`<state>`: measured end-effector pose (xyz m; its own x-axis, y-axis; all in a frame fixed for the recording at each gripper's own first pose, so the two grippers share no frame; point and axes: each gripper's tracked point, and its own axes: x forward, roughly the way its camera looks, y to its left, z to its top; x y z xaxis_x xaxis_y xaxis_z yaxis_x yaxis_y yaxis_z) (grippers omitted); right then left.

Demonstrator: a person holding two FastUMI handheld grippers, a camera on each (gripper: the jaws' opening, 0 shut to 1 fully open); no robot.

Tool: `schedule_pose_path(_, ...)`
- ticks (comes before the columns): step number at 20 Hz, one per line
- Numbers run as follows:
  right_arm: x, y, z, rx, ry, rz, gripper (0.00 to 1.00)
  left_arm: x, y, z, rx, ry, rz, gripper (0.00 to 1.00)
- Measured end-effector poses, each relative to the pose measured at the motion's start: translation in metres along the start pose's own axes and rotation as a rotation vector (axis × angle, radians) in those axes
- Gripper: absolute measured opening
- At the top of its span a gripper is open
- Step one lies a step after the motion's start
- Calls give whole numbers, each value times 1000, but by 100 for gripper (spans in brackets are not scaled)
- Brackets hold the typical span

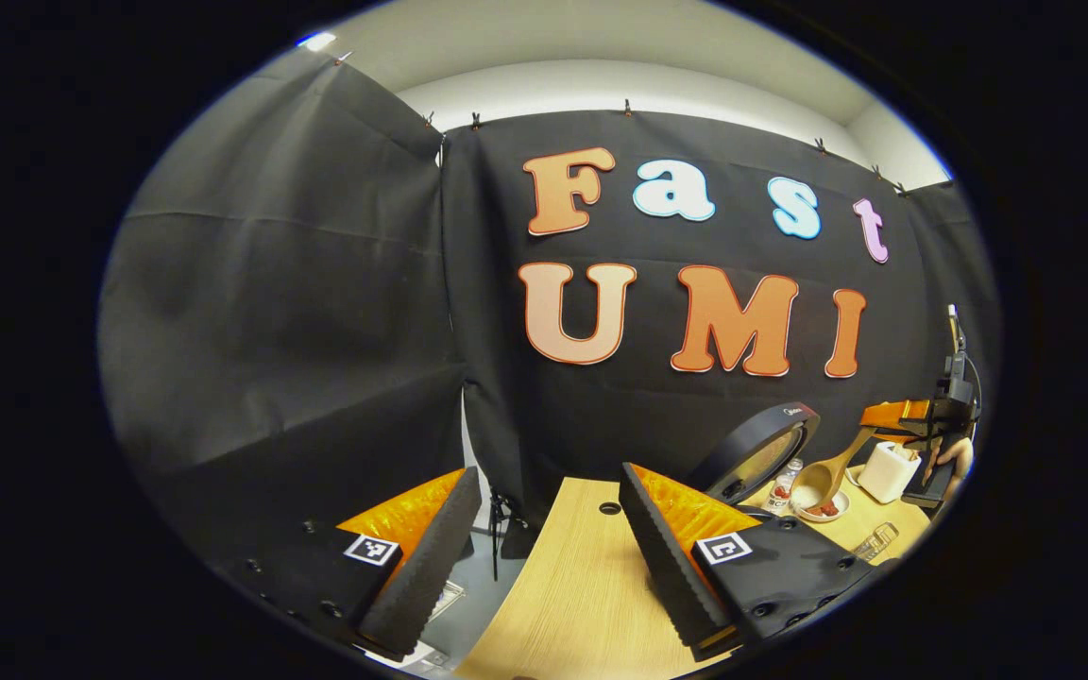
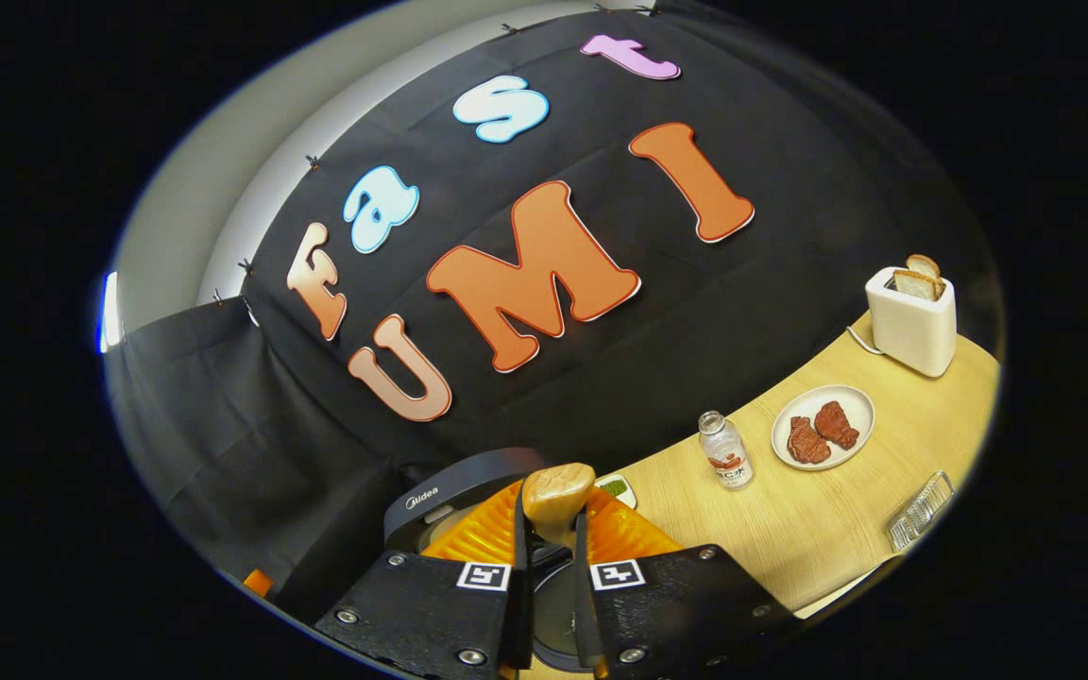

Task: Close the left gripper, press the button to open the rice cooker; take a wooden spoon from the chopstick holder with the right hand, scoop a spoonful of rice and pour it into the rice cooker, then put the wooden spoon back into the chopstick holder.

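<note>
Left gripper view: the left gripper (image 1: 544, 557) is held wide apart and idle above the edge of the pale wood-grain surface (image 1: 572, 586), apparently kept out of the way while the other hand works. Off to the right, the rice cooker (image 1: 756, 453) is seen with its round dark lid raised, and the wooden spoon (image 1: 823, 477) is carried by the right gripper (image 1: 922, 420) near it, its smooth rounded bowl lowered just over a small white plate (image 1: 835, 515). In the right gripper view, the right gripper (image 2: 552, 576) is clamped narrowly on the spoon's handle, with the rice cooker (image 2: 468, 491) just below, probably so that rice can be tipped in. Whether rice is in the spoon cannot be told. A glossy white toaster (image 2: 912, 321) is set well apart.
</note>
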<state>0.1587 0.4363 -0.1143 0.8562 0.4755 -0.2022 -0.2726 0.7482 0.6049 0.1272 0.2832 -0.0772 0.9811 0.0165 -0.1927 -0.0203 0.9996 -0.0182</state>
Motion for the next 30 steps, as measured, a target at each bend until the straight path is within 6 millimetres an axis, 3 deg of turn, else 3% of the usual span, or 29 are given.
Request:
schedule_pose_path(15,-8,30,3,-245,-44,27,17,-3,10,-3,-15,-1,18,96)
schedule_pose_path(30,-13,53,-27,-442,-10,98,17,-10,25,-8,-16,5,47,99)
